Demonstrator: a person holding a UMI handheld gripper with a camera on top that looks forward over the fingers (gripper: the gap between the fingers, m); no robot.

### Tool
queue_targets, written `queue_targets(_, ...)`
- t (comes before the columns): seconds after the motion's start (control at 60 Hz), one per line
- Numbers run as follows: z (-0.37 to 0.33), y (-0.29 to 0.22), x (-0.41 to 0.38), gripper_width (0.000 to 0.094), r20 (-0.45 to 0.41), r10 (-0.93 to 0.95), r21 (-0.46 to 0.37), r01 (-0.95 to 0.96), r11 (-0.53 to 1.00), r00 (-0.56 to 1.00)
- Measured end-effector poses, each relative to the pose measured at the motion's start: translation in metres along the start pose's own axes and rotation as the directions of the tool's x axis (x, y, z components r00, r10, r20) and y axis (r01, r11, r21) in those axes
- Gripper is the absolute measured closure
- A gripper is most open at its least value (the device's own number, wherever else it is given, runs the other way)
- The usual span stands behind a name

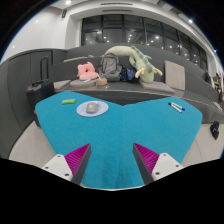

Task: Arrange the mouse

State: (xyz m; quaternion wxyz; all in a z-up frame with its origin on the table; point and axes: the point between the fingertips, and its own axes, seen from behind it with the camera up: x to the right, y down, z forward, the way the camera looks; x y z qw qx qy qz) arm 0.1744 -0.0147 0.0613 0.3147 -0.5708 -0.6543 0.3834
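In the gripper view, your tool [112,160] hangs above the near part of the teal-blue counter [125,135]. Its two fingers stand wide apart, released, and nothing is between them. You can see the magenta pads on their inner faces, one on the left finger [76,158] and one on the right finger [149,157].

The grey computer mouse [93,107] lies well beyond the fingers, toward the far left part of the counter. It rests on a round pale blue mouse mat [84,110], about in its middle. Just to the left of this mat, near the far edge, lies a small yellow-green flat object [68,100]; you cannot tell what it is. On the far right part of the counter lies a thin dark and white pen-like object [177,106], well apart from the mouse.

Behind the counter stands a grey sofa [60,72]. On it sit a pink plush toy [87,70], a dark grey backpack [111,67] beside it, and a long pale green plush toy [136,58] lying over the backpack. Further back are large dark windows [140,28].
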Motion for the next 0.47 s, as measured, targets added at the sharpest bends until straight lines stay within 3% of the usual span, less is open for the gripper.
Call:
queue_targets(0.217,-0.023,0.01,0.013,0.0087,-0.037,-0.051,0.037,0.053,0.998,0.998)
queue_targets(0.467,-0.03,0.01,0.012,0.0089,-0.02,-0.027,0.034,0.027,0.999,0.999)
